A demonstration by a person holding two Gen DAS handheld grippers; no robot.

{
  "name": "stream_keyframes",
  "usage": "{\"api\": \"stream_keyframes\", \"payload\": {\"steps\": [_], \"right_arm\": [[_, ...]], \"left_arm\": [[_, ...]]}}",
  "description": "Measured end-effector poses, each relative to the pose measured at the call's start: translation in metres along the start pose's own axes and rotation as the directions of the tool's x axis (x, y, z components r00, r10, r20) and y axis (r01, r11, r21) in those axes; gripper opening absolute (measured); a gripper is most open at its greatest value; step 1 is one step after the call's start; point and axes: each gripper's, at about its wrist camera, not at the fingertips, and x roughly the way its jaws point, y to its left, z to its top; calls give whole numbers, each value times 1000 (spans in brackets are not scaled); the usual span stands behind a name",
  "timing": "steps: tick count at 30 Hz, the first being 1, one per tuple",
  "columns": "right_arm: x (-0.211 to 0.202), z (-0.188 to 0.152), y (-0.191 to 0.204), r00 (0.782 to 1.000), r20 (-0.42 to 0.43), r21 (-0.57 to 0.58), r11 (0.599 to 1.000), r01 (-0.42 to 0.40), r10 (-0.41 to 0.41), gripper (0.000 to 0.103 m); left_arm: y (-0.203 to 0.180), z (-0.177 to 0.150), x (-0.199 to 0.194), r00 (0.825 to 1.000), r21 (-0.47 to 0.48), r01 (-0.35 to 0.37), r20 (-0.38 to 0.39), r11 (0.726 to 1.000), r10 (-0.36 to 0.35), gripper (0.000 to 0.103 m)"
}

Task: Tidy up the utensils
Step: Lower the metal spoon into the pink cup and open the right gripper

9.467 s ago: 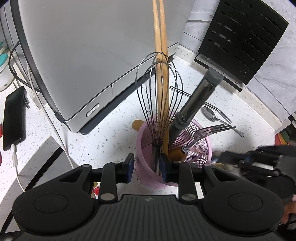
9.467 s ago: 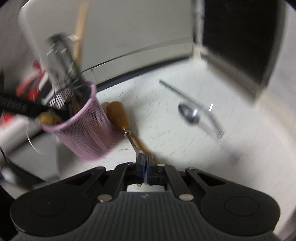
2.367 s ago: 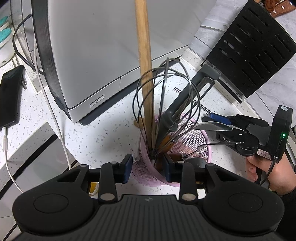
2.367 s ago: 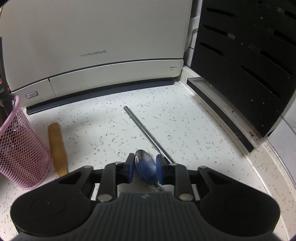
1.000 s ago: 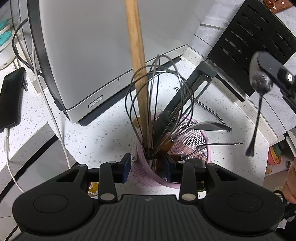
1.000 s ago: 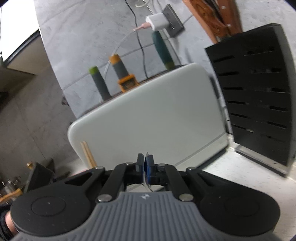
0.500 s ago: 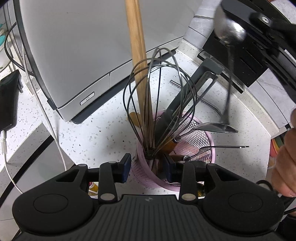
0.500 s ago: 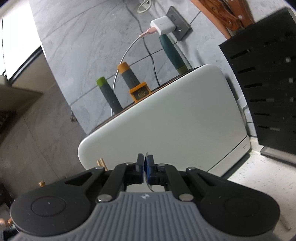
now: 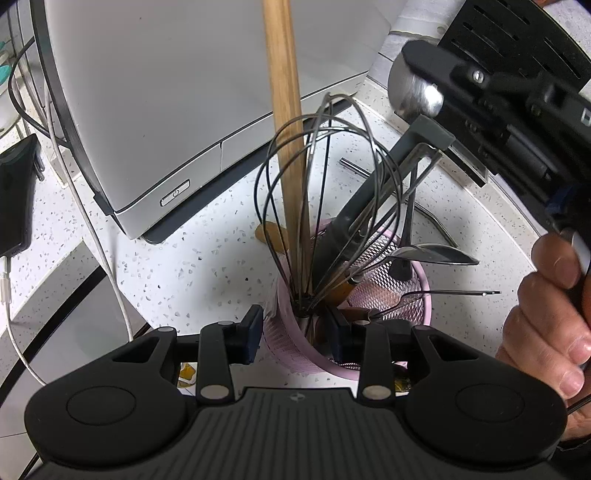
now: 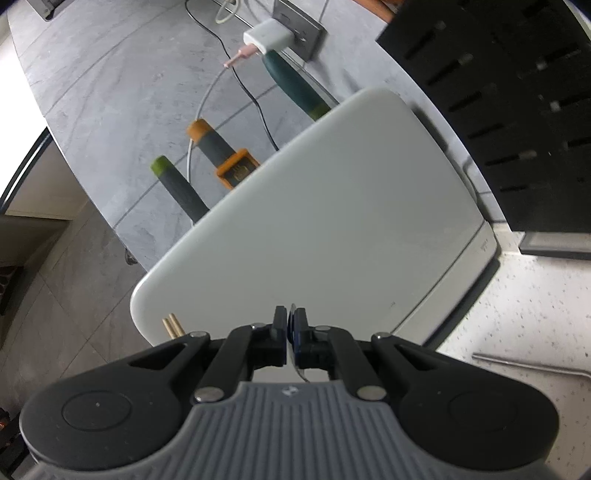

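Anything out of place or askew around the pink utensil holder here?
Yes. A wooden-handled utensil lies flat on the counter behind the pink mesh holder, and a thin metal rod lies loose near the black slotted rack. Inside, the spoon and fork lean far out over the rim.

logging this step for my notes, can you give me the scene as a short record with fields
holder: pink mesh cup on the speckled counter
in holder: whisk, wooden stick, black tool, spoon, fork
left hand-held gripper: clamped on the cup's rim
right hand-held gripper: shut on a second spoon, bowl up, handle hanging down into the cup
left on counter: metal straw, wooden handle behind the cup
backdrop: grey appliance, black knife block
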Motion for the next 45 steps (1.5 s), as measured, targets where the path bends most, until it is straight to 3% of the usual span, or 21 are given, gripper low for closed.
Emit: {"api": "stream_keyframes", "payload": {"steps": [22,30,36,38,45], "right_arm": [[-46,-30,4,974,-223,-212,977,-1,-47,0],[-53,-32,7,942,-336,-207,976,-71,-2,1],[-54,-35,8,917,-397,-207,970,-124,33,11],[-56,-34,9,918,-395,-214,968,-131,37,26],[-64,-19,9,934,-353,-225,963,-146,59,28]], "left_arm": [[-3,-1,-1,1000,-11,4,7,1000,-4,40],[-1,-1,-3,1000,-14,6,5,1000,-6,39],[3,-2,-5,1000,-16,15,10,1000,-15,39],[3,-2,-5,1000,-15,15,10,1000,-15,39],[3,-3,-6,1000,-12,24,10,1000,-24,39]]}}
